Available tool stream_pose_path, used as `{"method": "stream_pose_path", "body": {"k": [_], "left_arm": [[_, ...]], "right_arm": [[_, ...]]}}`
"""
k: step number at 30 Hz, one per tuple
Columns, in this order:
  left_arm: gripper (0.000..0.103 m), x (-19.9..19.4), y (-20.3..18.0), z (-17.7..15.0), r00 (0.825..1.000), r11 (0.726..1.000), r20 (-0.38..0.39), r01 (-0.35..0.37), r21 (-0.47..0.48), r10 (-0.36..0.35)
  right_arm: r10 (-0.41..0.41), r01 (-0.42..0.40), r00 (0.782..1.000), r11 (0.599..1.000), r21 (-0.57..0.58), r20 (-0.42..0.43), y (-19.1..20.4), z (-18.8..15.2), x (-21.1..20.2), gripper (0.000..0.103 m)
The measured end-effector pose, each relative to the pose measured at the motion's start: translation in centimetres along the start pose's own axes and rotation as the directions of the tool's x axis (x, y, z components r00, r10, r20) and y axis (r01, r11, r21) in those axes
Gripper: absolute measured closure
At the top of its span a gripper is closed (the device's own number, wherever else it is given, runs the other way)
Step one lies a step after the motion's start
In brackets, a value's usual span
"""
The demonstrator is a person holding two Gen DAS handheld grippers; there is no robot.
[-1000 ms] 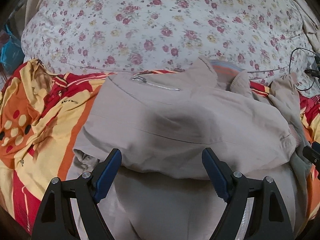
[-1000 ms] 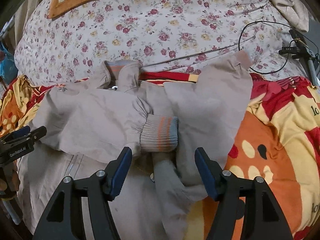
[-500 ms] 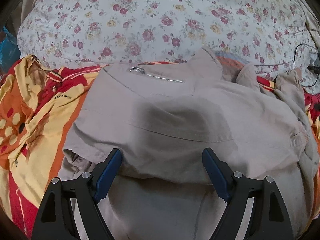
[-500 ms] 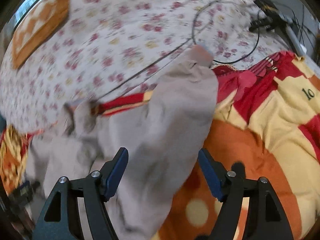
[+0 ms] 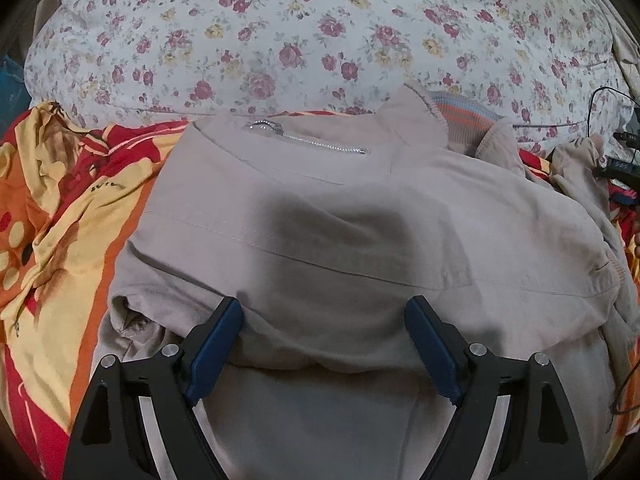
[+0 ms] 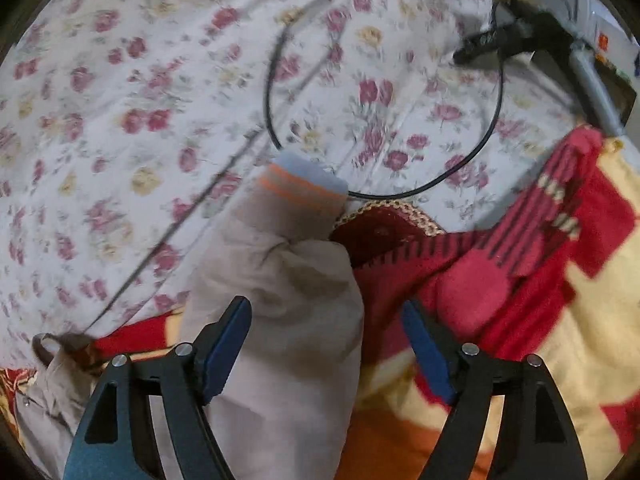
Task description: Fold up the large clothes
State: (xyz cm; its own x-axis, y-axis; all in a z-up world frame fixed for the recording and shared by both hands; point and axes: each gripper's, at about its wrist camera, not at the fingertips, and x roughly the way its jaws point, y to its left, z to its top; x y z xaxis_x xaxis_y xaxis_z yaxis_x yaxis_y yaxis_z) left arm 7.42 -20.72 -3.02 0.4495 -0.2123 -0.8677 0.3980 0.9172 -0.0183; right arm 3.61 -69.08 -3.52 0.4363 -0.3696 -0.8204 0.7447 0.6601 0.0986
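A beige jacket [image 5: 320,220] lies on the bed, one panel folded across its body, with a silver zip [image 5: 308,140] near the striped rib collar [image 5: 460,112]. My left gripper [image 5: 324,312] hovers open just above the folded panel's lower edge, fabric showing between its blue pads without being pinched. In the right wrist view the jacket's other sleeve [image 6: 280,280] stretches away, ending in a blue and orange ribbed cuff [image 6: 304,184]. My right gripper [image 6: 325,310] is over that sleeve with its jaws opening. The sleeve passes close by the left finger and is not gripped.
A red, orange and yellow blanket [image 5: 60,200] lies under the jacket and spreads right of the sleeve [image 6: 520,280]. Behind is a floral quilt [image 5: 300,40]. A black cable [image 6: 496,120] loops on the quilt near a grey stand [image 6: 592,80] at the far right.
My right gripper swung right, from the jacket's middle and folded cuff to the outstretched sleeve, and its jaws widened. My left gripper came slightly lower and closer to the jacket.
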Motion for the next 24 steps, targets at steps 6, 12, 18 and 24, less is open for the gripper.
{"method": "stream_pose_path", "body": {"k": [6, 12, 18, 24], "left_arm": [[0.018, 0.1, -0.1, -0.1, 1.0, 1.0, 0.004, -0.004, 0.004, 0.004], [0.019, -2.3, 1.5, 0.0, 0.999, 0.999, 0.041, 0.019, -0.051, -0.017], [0.019, -5.6, 4.5, -0.2, 0.995, 0.995, 0.097, 0.013, -0.102, -0.003], [0.019, -8.2, 7.5, -0.8, 0.991, 0.981, 0.133, 0.023, -0.19, 0.003]], "right_arm": [[0.06, -0.062, 0.997, 0.996, -0.062, -0.038, 0.2, -0.2, 2.8, 0.097], [0.193, -0.19, 0.978, 0.981, -0.046, 0.074, -1.4, -0.3, -3.7, 0.101], [0.338, -0.307, 0.919, 0.937, -0.168, 0.204, -0.5, -0.8, -16.4, 0.101], [0.515, -0.43, 0.842, 0.821, -0.376, 0.162, 8.2, -3.1, -26.0, 0.101]]}}
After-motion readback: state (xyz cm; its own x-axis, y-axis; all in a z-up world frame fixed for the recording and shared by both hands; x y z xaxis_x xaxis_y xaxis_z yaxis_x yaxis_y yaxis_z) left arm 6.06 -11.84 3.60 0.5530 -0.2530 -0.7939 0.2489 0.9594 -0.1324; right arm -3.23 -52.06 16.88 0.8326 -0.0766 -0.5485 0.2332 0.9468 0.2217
